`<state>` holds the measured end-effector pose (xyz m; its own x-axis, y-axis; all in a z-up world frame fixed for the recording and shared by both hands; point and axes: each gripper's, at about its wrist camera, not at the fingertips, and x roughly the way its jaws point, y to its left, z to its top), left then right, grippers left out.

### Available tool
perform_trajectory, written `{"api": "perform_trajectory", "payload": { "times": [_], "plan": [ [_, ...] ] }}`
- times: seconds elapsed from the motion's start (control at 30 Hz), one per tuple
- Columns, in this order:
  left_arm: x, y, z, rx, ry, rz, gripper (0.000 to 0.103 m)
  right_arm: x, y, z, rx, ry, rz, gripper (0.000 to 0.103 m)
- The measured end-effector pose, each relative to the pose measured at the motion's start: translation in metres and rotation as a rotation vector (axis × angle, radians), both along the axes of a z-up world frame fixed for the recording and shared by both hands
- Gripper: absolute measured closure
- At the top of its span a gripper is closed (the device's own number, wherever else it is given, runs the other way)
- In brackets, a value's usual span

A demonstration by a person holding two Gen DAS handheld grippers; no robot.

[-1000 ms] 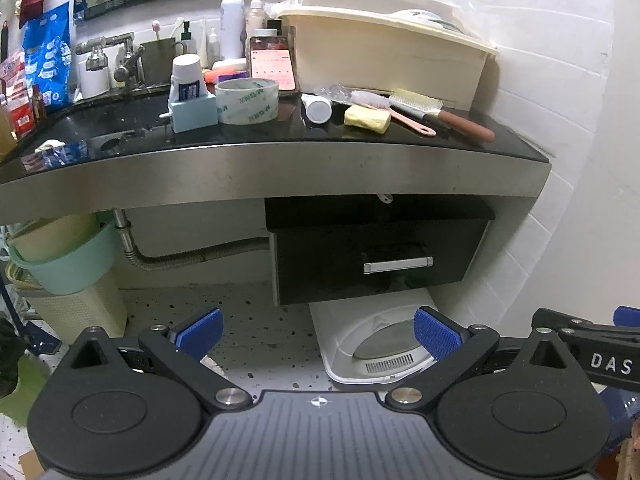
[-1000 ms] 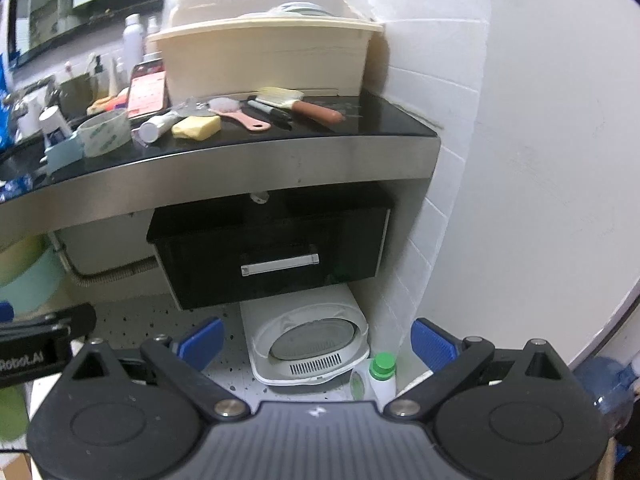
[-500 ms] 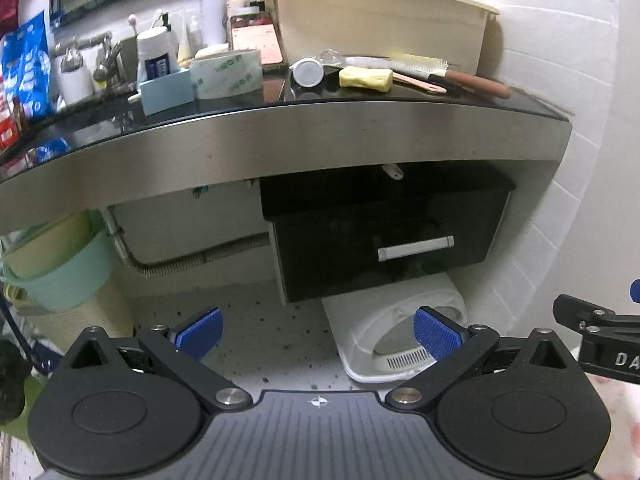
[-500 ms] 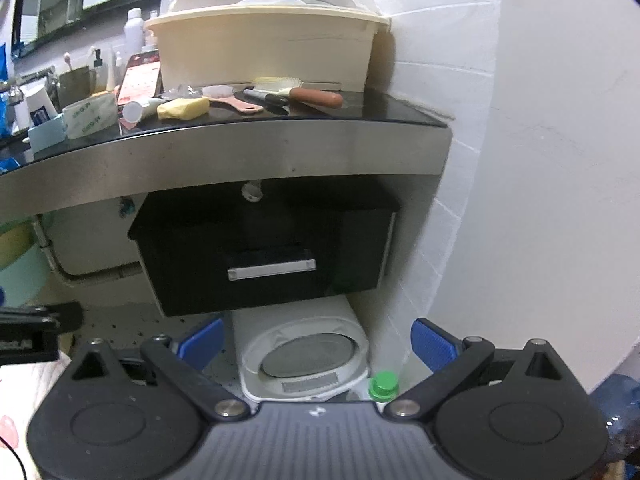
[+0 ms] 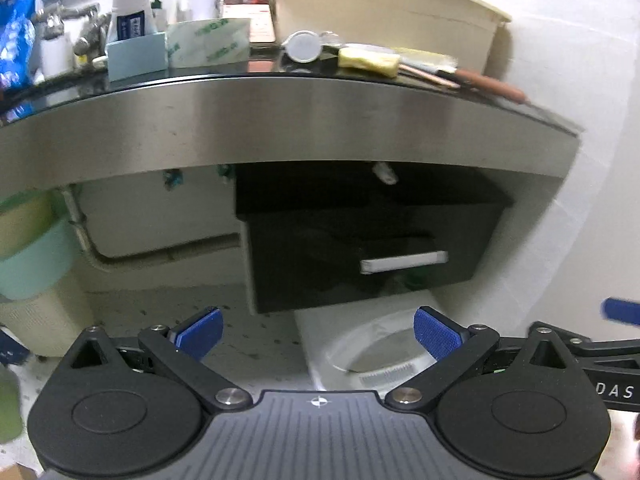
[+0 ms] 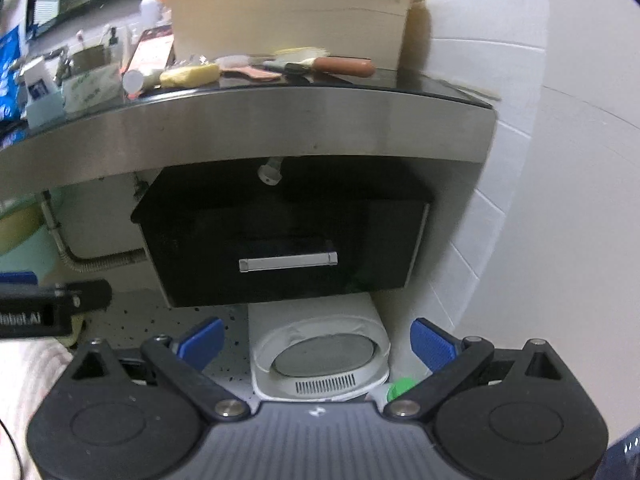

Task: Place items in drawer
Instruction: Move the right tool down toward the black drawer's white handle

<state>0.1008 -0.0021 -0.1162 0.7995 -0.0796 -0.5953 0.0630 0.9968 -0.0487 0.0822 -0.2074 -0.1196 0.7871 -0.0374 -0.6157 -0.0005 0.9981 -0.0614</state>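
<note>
The table [image 6: 280,120] is taken as landmark: under it the closed black drawer [image 6: 288,248] is hung, and on it a brush [image 6: 328,65] and sponge [image 6: 190,75] are laid. Below it, the left claw [image 5: 318,334] and right claw [image 6: 318,340] are held wide open, empty.

Black drawer [image 6: 280,248], silver handle [image 6: 288,261]; yellow sponge [image 5: 368,60]; speckled floor [image 5: 260,344].

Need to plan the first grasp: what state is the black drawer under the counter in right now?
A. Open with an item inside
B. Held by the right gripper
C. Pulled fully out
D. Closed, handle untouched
D: the black drawer sits flush, its silver handle clear of both open grippers.
</note>
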Motion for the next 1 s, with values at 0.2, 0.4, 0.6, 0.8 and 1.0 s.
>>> {"api": "perform_trajectory", "payload": {
  "times": [0.2, 0.4, 0.6, 0.8, 1.0],
  "plan": [
    [0.012, 0.000, -0.012, 0.049, 0.010, 0.014, 0.000, 0.021, 0.001, -0.013, -0.046, -0.010, 0.030, 0.003],
    [0.020, 0.010, -0.014, 0.004, -0.048, 0.066, 0.000, 0.043, -0.003, -0.021, -0.021, -0.029, 0.112, 0.003],
    [0.026, 0.018, -0.018, -0.059, -0.068, 0.011, 0.000, 0.071, -0.006, -0.030, -0.037, -0.010, 0.213, 0.003],
    [0.024, 0.039, -0.023, -0.258, -0.105, -0.025, 0.000, 0.100, -0.004, -0.039, -0.047, -0.016, 0.250, 0.004],
    [0.024, 0.039, -0.022, -0.193, -0.128, -0.034, 0.000, 0.129, 0.010, -0.062, -0.163, 0.003, 0.359, 0.004]
  ]
}}
